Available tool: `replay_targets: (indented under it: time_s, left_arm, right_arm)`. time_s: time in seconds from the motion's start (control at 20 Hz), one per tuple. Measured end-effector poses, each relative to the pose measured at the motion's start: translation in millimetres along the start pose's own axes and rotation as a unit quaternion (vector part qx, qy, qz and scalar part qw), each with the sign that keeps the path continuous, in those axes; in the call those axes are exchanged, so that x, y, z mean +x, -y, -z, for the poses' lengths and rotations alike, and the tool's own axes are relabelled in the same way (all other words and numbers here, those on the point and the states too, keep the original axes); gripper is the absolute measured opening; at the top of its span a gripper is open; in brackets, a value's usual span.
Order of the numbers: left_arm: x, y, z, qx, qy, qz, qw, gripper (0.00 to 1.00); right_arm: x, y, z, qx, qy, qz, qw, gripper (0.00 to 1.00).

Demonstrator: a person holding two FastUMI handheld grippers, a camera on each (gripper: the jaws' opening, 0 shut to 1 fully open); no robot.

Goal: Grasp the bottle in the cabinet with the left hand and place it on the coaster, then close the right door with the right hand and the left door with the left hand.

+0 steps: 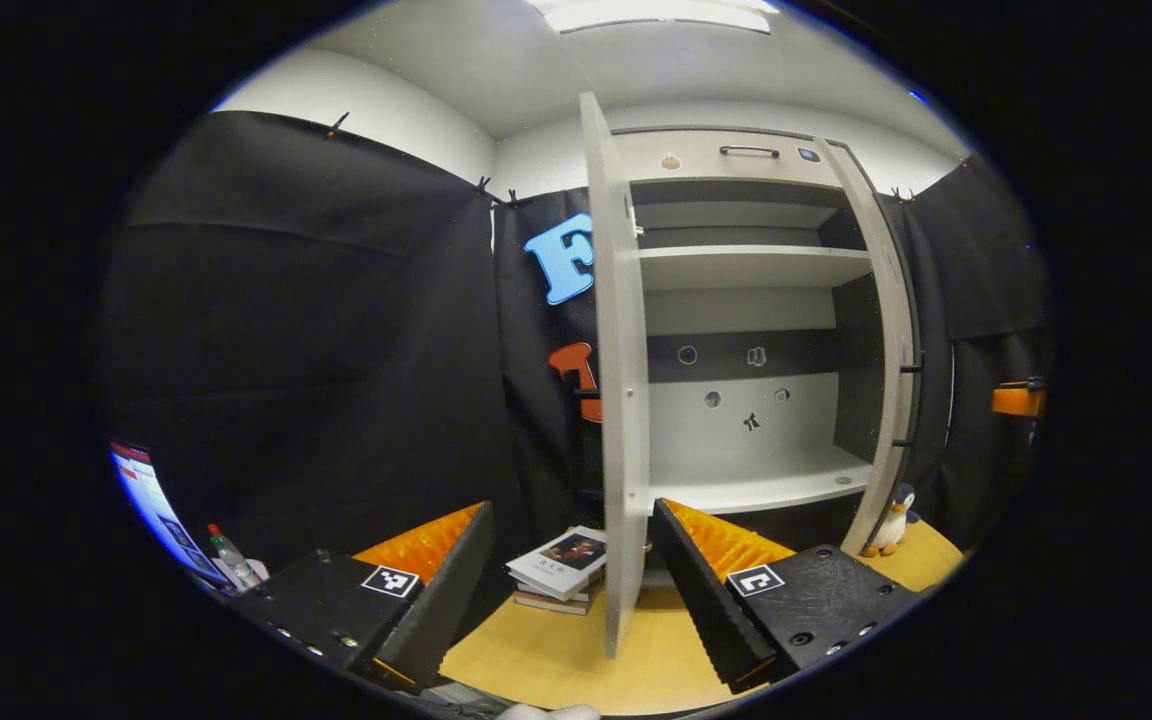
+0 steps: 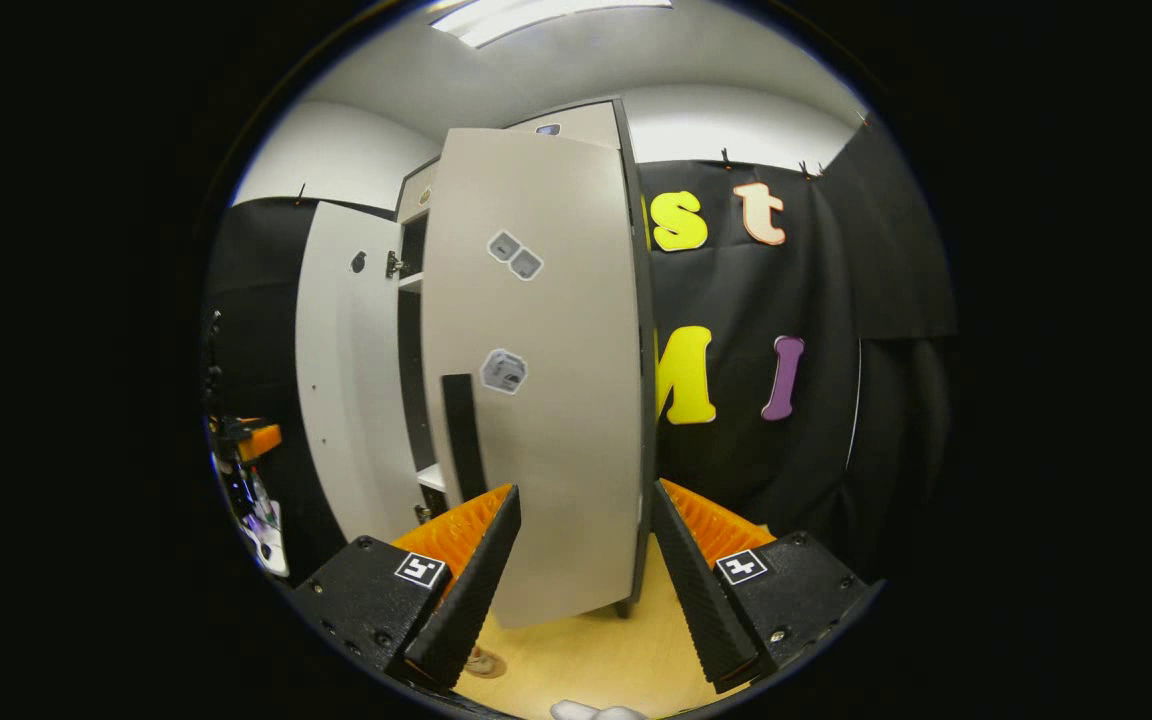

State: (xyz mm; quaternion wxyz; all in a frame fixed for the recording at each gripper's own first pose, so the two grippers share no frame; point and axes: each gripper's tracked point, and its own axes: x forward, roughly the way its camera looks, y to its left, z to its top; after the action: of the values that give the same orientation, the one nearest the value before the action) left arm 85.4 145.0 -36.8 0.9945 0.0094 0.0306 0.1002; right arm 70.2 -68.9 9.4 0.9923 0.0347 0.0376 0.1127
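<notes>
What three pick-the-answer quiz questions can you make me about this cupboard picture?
1. Where does the penguin toy stand?
A. on the top shelf
B. on the tabletop by the cabinet's right door
C. on the books

2. What colour are the gripper fingers' inner pads?
A. orange
B. green
C. white

3. How is the cabinet's left door?
A. shut
B. taken off
C. swung open

Answers: 1 B, the toy sits on the yellow tabletop beside the right door. 2 A, ridged orange lines both fingers. 3 C, the door stands edge-on and the shelves show.
</notes>
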Motion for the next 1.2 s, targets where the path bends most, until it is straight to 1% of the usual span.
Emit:
replay_targets:
  time_s: [0.05,0.2,0.3,0.45,0.55,0.65,0.75,0.9,1.0,1.05,1.1,1.2]
  left_arm:
    - [13,-14,-1,0.004,0.002,0.001,1.000,0.96]
    - [58,-41,1,0.002,0.007,0.017,1.000,0.96]
    - [85,-47,-2,0.001,0.013,0.036,0.999,0.96]
    - [113,-43,1,-0.003,0.011,0.066,0.998,0.96]
    - [120,-39,-1,-0.008,0.017,0.080,0.997,0.96]
    - [119,-38,-5,-0.011,0.029,0.088,0.996,0.92]
    - [120,-36,-4,-0.017,0.028,0.094,0.995,0.92]
    - [119,-35,-7,-0.011,0.030,0.093,0.995,0.92]
    - [118,-33,-8,-0.010,0.030,0.093,0.995,0.91]
    - [117,-32,-8,-0.011,0.029,0.092,0.995,0.88]
    - [114,-31,-11,-0.012,0.030,0.090,0.995,0.91]
    - [108,-26,-18,-0.007,0.036,0.088,0.995,0.91]
  right_arm:
    - [-10,-7,3,0.006,-0.004,0.004,1.000,0.81]
    - [-38,-23,14,0.006,-0.012,0.040,0.999,0.81]
    - [-51,-35,26,-0.003,-0.023,0.065,0.998,0.81]
    - [-69,-57,37,-0.013,-0.037,0.077,0.996,0.81]
    - [-79,-67,40,-0.016,-0.039,0.082,0.996,0.81]
    - [-86,-75,40,-0.015,-0.039,0.084,0.996,0.81]
    - [-89,-79,40,-0.010,-0.038,0.083,0.996,0.81]
    - [-92,-79,37,-0.010,-0.037,0.086,0.996,0.81]
    - [-94,-81,37,-0.010,-0.038,0.081,0.996,0.81]
    - [-95,-80,39,-0.011,-0.038,0.078,0.996,0.81]
    - [-95,-79,40,-0.011,-0.039,0.075,0.996,0.81]
    - [-97,-76,42,-0.007,-0.040,0.069,0.997,0.81]
